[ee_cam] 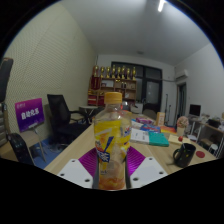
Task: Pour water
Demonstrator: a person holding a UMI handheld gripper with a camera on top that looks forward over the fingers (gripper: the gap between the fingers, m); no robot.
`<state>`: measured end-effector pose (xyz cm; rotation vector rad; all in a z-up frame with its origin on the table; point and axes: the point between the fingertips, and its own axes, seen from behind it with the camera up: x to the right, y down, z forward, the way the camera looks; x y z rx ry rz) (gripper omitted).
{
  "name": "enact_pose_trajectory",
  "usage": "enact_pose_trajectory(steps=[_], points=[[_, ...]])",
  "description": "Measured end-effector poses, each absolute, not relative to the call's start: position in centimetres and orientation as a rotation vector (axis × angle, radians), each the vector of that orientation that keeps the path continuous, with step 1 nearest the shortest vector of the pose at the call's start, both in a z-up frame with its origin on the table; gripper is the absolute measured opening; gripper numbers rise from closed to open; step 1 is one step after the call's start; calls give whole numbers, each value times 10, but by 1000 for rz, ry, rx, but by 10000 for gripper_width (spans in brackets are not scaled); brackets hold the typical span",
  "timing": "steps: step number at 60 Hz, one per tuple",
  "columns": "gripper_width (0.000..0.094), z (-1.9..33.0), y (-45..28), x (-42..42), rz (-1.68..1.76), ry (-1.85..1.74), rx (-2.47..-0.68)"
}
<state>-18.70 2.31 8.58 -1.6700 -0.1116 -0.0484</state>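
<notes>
A clear plastic bottle (112,140) with an orange cap, a yellow label and orange-yellow liquid stands upright between my fingers, held above the wooden table (85,148). My gripper (112,163) is shut on the bottle's lower body; the purple pads (89,161) press against both its sides. A black mug (185,154) stands on the table to the right, beyond my fingers.
Books and boxes (152,133) lie on the table behind the bottle. A black office chair (60,113) stands at the left near a purple sign (31,115). A shelf with trophies (113,77) lines the far wall. Desks with monitors stand at the right.
</notes>
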Motion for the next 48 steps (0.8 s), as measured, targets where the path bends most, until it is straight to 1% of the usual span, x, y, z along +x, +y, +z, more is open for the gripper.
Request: enact_pose_trajectory(steps=[1, 4, 6, 9, 16, 19, 20, 23, 27, 31, 32, 34, 37, 41, 42, 43, 48], points=[[356, 85, 27, -185, -28, -108, -1671], [354, 97, 32, -183, 51, -60, -1659], [316, 107, 36, -177, 121, 4, -1652], [315, 123, 41, -160, 254, 163, -1626], [313, 140, 52, -110, 684, 583, -1533], [313, 142, 59, -94, 896, 761, -1471], [314, 146, 57, -109, 947, 827, -1443], [315, 144, 53, -87, 1139, 955, -1356], [312, 145, 50, -67, 1310, 1090, -1237], [311, 146, 48, -54, 1404, 1192, -1142], [312, 156, 44, -58, 1417, 1228, -1121], [315, 151, 47, -58, 1456, 1259, -1082], [318, 153, 45, -52, 1513, 1294, -1028], [314, 160, 31, -47, 1588, 1337, -950], [314, 168, 12, -54, 1597, 1354, -931], [314, 169, 36, -51, 1611, 1364, -914], [315, 179, 20, -51, 1666, 1410, -832]])
